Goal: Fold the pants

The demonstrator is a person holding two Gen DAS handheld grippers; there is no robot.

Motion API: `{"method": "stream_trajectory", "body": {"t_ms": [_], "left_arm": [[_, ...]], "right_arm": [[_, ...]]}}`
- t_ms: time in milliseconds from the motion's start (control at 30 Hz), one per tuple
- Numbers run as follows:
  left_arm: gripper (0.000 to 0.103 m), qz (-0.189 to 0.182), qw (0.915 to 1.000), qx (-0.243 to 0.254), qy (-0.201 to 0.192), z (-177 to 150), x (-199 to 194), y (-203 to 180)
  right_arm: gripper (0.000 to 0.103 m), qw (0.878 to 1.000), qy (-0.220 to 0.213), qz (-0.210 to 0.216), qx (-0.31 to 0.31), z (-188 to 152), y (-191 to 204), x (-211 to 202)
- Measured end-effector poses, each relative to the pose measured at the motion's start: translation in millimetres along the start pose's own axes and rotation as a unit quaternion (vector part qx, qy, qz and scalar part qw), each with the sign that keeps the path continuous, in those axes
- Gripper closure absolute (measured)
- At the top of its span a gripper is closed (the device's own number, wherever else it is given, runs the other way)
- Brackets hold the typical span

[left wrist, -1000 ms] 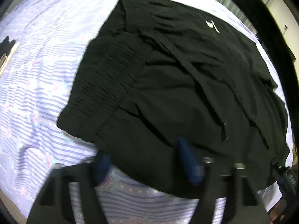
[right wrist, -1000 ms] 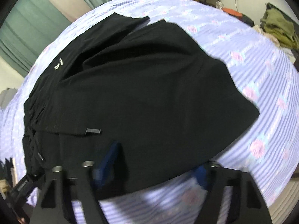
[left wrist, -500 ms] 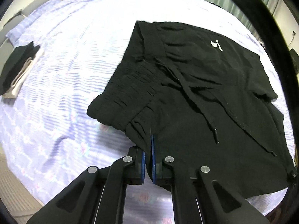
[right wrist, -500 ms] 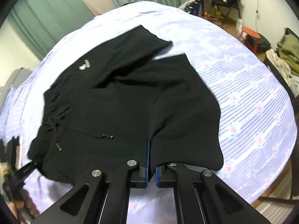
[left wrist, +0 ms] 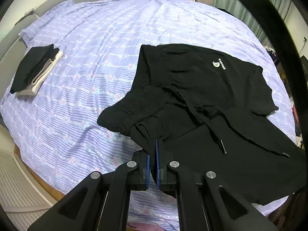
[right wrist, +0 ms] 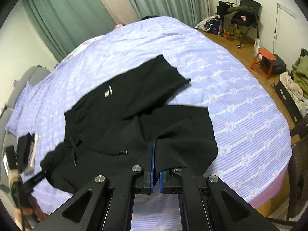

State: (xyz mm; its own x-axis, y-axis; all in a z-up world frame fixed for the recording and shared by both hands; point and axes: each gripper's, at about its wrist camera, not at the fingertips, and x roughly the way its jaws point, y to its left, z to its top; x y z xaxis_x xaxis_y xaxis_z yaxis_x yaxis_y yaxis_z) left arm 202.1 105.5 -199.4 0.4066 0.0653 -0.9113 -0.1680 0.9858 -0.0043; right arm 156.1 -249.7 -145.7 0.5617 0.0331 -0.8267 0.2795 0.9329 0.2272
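Lavender cotton, striped and dotted with pink roses, covers the bed [left wrist: 92,44], the biggest thing in either view; its sheet runs to grey cushions at the head and falls to a wooden floor [right wrist: 248,57] along the side; green curtains [right wrist: 63,23] hang behind it. Black pants [left wrist: 211,88] lie across the near part of that sheet – short-legged, with a ribbed elastic waistband [left wrist: 138,105] bunched toward the left wrist view's centre, a small white logo [left wrist: 218,64] on the far leg and two drawstrings [left wrist: 221,142] with dark tips trailing over the front; the near edge of the cloth is lifted off the bed at two places while the far leg lies flat. Next in size, the left gripper [left wrist: 152,159] has its blue pads pinched tight on a fold of the waistband end, the fabric rising up between them; the right gripper [right wrist: 156,165] is likewise clamped, its pads closed on the hem side of the near leg, which drapes down either side of the fingers. Smaller things follow: a folded stack of dark and white clothes [left wrist: 34,71] sits well apart from the pants near the cushions; in the right wrist view an orange stool [right wrist: 263,61] stands on the floor, with a black chair [right wrist: 244,11] piled with clutter against the wall – and olive fabric heaped at the frame's right edge.
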Motion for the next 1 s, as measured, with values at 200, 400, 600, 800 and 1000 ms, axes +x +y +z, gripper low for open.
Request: {"method": "stream_trajectory", "body": {"t_ms": [200,400,600,800,1000], "left_arm": [[0.096,-0.002,1.0,0.004,-0.003,27,-9,-14],[0.096,-0.002,0.9999,-0.006,-0.011,79,0,-17],[0.096,-0.009,0.9996,-0.009,-0.024,145,32,-27],[0.096,-0.002,0.9998,0.002,-0.022,205,87,-37],[0.096,0.017,0.9997,0.015,-0.006,243,142,-39]], "right_arm": [[0.099,1.0,-0.015,0.006,0.001,36,3,-11],[0.099,0.999,-0.04,0.004,-0.014,94,30,12],[0.099,0.997,-0.06,0.005,-0.051,158,61,61],[0.099,0.994,-0.044,-0.003,-0.099,217,88,143],[0.099,0.99,-0.004,-0.008,-0.144,256,115,224]]}}
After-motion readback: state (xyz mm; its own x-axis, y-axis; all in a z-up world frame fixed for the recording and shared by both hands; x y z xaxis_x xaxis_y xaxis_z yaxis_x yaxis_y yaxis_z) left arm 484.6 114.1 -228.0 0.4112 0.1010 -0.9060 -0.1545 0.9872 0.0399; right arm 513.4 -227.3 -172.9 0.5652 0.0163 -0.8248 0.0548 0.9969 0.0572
